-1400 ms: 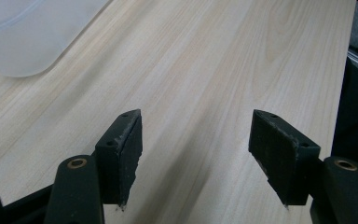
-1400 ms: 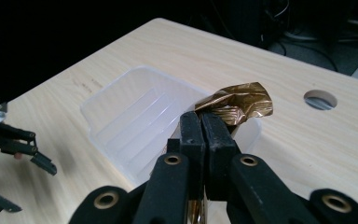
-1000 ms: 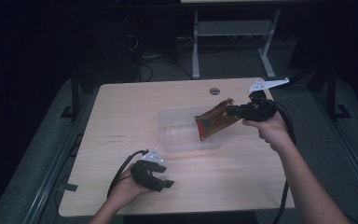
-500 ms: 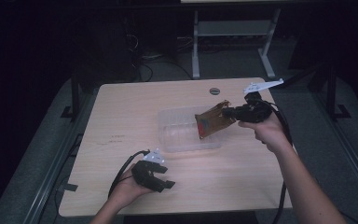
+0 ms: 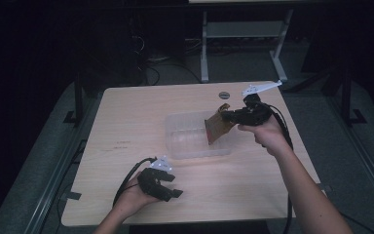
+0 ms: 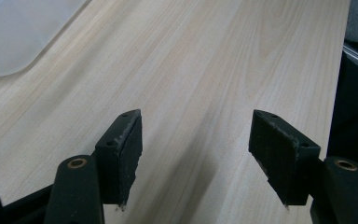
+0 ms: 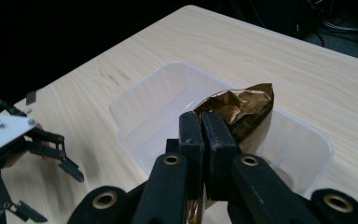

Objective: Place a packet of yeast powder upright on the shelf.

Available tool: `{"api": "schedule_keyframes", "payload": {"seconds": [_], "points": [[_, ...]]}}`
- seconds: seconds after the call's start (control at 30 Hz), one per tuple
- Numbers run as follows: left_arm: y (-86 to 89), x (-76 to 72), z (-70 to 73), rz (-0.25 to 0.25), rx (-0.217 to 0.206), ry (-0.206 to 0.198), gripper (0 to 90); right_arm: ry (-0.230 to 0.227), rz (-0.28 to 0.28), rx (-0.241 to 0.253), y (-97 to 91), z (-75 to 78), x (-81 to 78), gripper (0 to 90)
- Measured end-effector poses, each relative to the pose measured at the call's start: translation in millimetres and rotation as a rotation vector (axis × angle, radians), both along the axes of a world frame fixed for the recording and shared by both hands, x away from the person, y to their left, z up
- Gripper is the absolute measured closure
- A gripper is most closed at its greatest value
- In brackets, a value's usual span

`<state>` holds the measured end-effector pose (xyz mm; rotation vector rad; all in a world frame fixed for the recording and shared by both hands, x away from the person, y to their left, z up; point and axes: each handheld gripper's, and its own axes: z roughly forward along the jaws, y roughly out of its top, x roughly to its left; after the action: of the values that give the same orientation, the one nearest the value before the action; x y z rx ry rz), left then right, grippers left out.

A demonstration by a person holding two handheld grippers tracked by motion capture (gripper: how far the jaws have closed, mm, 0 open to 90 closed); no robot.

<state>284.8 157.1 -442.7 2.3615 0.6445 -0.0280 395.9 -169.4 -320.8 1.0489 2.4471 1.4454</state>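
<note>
Black jaws of right gripper [image 7: 204, 135] clenched on crinkled gold-brown foil packet [image 7: 242, 109], packet held tilted above clear rectangular plastic tub [image 7: 135, 109], lower edge over tub's right end. Light wooden table [image 5: 126, 112] beneath tub. Left gripper [image 6: 196, 158] well apart, near table's front edge, jaws spread wide, nothing between them, resting just above bare wood.

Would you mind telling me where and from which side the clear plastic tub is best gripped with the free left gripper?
Grip the tub by its thin upright near wall, coming from above with one jaw inside and one outside. The left gripper rests open just in front of that wall, while the right gripper holds the brown packet over the far end.
</note>
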Motion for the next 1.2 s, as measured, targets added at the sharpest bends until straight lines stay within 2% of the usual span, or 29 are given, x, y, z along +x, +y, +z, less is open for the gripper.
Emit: {"api": "schedule_keyframes", "payload": {"seconds": [0.07, 0.17, 0.43, 0.53, 0.63, 0.7, 0.73, 0.93, 1.1, 1.2], "points": [[0.0, 0.1, 0.3, -0.004, 0.008, 0.001, 34.4, -0.001, -0.001, 0.004, 1.2, -0.8, 2.1, 86.0], [0.5, 0.1, 0.1, -0.002, 0.003, 0.001, 34.4, -0.009, -0.007, 0.013, 2.2, 0.0, 1.9, 80.0], [1.6, 0.3, 0.1, 0.012, -0.010, -0.002, 34.4, -0.035, -0.008, 0.035, -10.9, 9.1, -9.3, 70.3], [1.4, 0.3, 0.3, 0.013, -0.011, 0.000, 34.4, -0.043, -0.002, 0.037, -16.1, 10.7, -14.9, 71.9], [1.9, 0.6, 0.6, 0.015, -0.011, -0.002, 34.5, -0.050, 0.028, 0.030, -19.9, 8.0, -22.3, 80.6], [2.2, 0.5, 0.7, 0.019, -0.014, 0.000, 34.6, -0.053, 0.048, 0.023, -21.3, 3.4, -27.4, 88.6], [2.3, 0.5, 0.7, 0.021, -0.015, 0.002, 34.6, -0.056, 0.059, 0.018, -21.7, 0.5, -30.1, 89.6], [3.5, -0.2, 0.7, 0.022, -0.015, 0.004, 34.7, -0.024, 0.122, -0.011, -15.4, -26.7, -39.0, 89.8], [3.9, 0.2, 1.4, 0.025, -0.014, 0.003, 34.7, 0.010, 0.139, -0.022, -2.2, -45.9, -32.1, 89.7], [3.8, 0.8, 1.3, 0.031, -0.015, 0.006, 34.7, 0.006, 0.128, -0.009, 4.6, -52.0, -22.3, 89.8]]}}
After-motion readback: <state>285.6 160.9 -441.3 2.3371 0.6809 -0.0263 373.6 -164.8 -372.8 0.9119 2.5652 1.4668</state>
